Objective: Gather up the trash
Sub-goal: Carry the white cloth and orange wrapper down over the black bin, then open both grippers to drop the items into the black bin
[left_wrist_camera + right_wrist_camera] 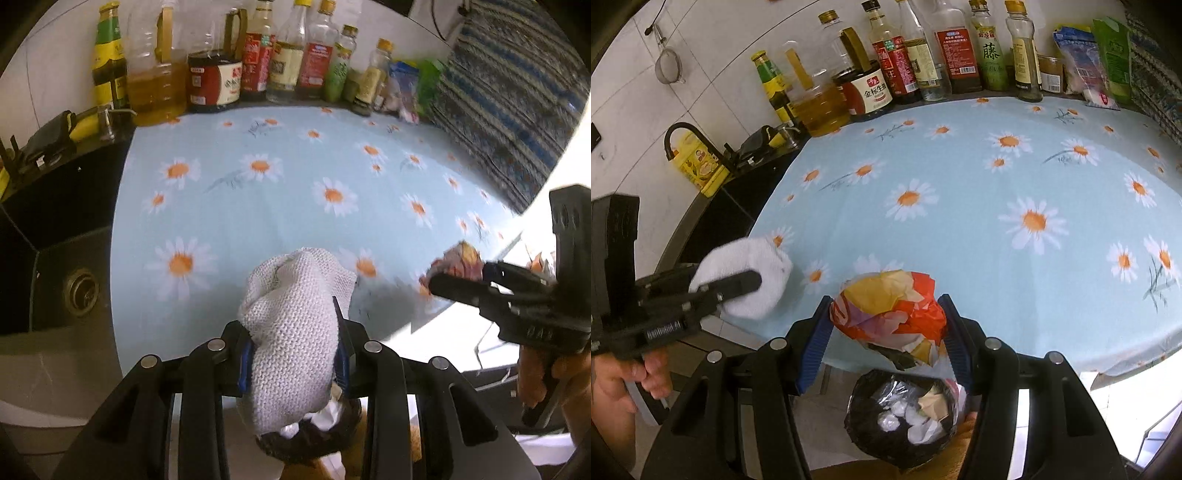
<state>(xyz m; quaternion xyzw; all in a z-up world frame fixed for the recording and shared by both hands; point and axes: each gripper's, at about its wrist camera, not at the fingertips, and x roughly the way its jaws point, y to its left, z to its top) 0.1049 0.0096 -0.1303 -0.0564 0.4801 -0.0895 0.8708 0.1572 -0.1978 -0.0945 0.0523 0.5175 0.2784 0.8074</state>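
My left gripper is shut on a white knitted cloth, held above the near edge of the table. Under it, the black-lined trash bin shows partly. My right gripper is shut on a crumpled orange, yellow and red wrapper, just above that bin, which holds white paper scraps. Each view shows the other hand: the right gripper with the wrapper at the right, and the left gripper with the cloth at the left.
A light blue daisy tablecloth covers the table. Several sauce and oil bottles line the back wall. A black sink lies to the left with a faucet and a yellow can. A striped blue fabric hangs at the right.
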